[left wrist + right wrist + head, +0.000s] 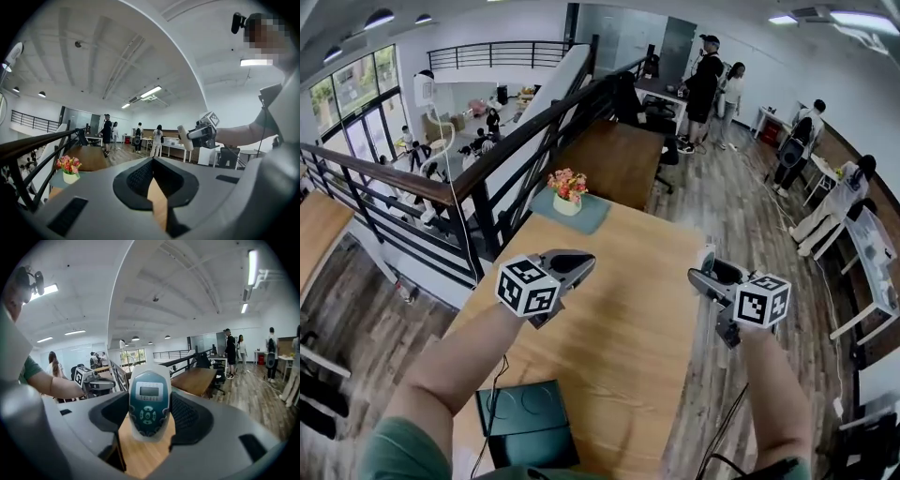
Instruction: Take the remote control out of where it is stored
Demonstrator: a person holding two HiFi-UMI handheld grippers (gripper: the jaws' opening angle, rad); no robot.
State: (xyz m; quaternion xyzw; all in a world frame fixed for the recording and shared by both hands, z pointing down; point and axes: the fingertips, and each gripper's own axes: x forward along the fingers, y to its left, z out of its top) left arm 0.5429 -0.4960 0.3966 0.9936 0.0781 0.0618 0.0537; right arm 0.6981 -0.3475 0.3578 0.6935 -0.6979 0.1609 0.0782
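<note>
The remote [149,401] stands upright between the right gripper's [150,414] jaws, clamped at its sides with its screen and buttons facing the camera. It is held in the air above the table's [628,309] right edge. The left gripper [152,161] hovers over the table, jaws together and empty. Flowers [567,187] sit at the far end and a black box [525,422] at the near edge.

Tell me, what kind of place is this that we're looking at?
Most likely an open-plan office on a mezzanine: a black railing overlooks a lower floor, a long wooden table stands by it, and people stand among white desks under strip ceiling lights.
</note>
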